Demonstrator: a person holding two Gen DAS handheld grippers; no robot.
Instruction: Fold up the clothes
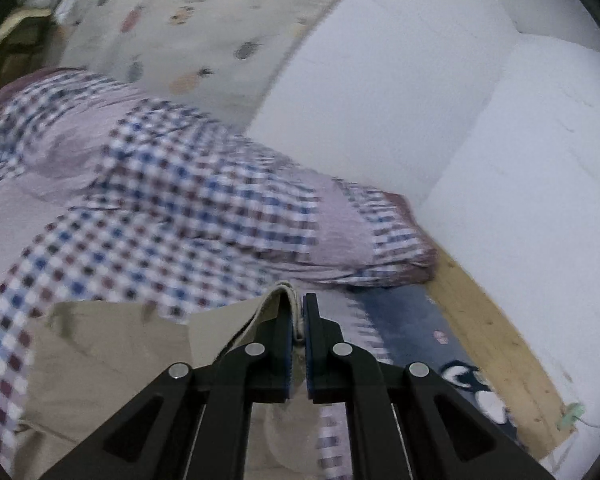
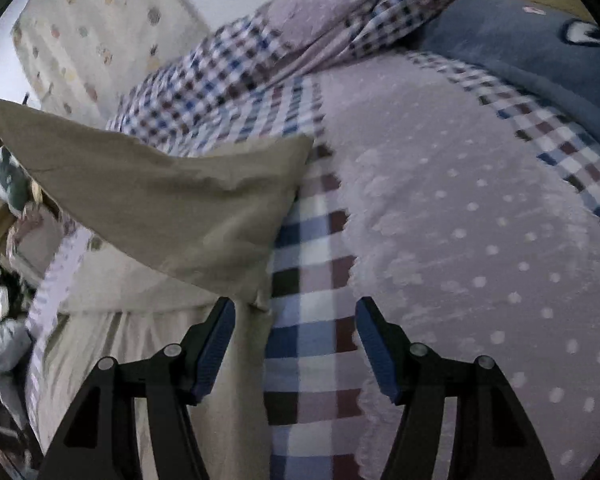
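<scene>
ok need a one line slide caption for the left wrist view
Left hand-held gripper shut on the hem of a beige garment, lifted above a checked quilt on the bed.

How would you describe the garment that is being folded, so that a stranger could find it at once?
Look at the bed covered by the checked and dotted quilt. On it lies a plain beige garment, with one edge pinched in the left gripper and lifted; the right gripper is open beside it. It is the only plain, unpatterned cloth there.
</scene>
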